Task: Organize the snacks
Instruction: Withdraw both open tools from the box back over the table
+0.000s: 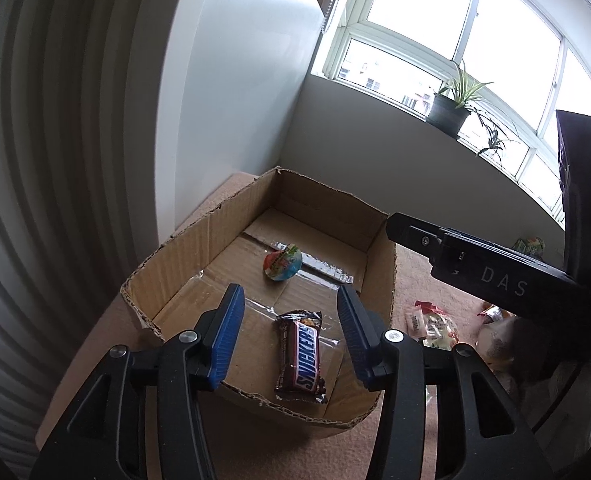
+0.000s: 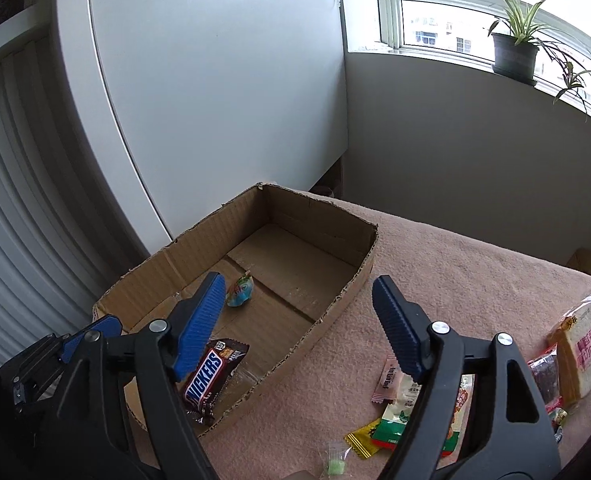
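An open cardboard box (image 1: 199, 236) (image 2: 337, 306) stands on a pink cloth-covered table. On its floor lie a Snickers bar (image 1: 301, 356) (image 2: 207, 376) near the front wall and a small round colourful snack (image 1: 282, 264) (image 2: 239, 292) farther back. My left gripper (image 1: 289, 292) hangs open over the box's near end, with the Snickers lying below between its blue fingers and untouched. My right gripper (image 2: 298, 280) is open and empty above the box's right wall. Its black body (image 1: 495, 276) shows at the right in the left wrist view.
Several loose wrapped snacks (image 2: 395, 400) (image 1: 427, 324) and a bagged bread slice pack (image 2: 583, 356) lie on the cloth (image 2: 435, 264) right of the box. A white panel (image 2: 215, 100) and a ribbed surface stand behind and left. A potted plant (image 2: 513, 54) sits on the windowsill.
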Demonstrator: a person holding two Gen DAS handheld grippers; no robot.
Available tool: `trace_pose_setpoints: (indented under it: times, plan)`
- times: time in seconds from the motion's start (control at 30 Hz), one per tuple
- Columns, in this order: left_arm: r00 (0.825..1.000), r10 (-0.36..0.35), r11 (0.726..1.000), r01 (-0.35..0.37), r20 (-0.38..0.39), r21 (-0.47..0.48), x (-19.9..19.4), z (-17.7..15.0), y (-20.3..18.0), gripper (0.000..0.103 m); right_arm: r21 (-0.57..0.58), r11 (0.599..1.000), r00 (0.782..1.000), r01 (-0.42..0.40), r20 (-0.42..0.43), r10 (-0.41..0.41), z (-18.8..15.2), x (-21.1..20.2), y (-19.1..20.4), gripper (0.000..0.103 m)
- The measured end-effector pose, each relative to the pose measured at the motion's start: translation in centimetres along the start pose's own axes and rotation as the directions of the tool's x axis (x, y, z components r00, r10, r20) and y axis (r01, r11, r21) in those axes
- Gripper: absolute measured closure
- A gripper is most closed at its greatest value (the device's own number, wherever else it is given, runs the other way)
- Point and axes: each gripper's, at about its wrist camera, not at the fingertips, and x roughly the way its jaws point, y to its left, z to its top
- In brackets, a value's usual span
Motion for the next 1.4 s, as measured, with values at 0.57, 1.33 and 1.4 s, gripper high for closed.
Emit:
trace_pose_setpoints:
  times: [0.57,1.33,1.4]
  plan:
    - [0.985,-0.159,0.979,0.166,-0.062,0.119,-1.0,-2.4,-5.2,0.056,0.094,0.989,0.993,0.116,0.022,-0.119,-6.0,-9.7,-8.5,0.024]
    - [0.952,-0.169,0.941,0.232,-0.254,0.246,1.9,-7.4,-10.9,0.056,0.127,0.955,0.953,0.269,-0.178,-0.245,-18.8,-13.0,-19.4,0.024]
    - [0.952,-0.158,0.940,0.226,-0.261,0.255,2.4,-7.5,-11.3,0.056,0.118,0.956,0.952,0.270,-0.183,-0.247,-19.0,-12.7,-19.7,0.024]
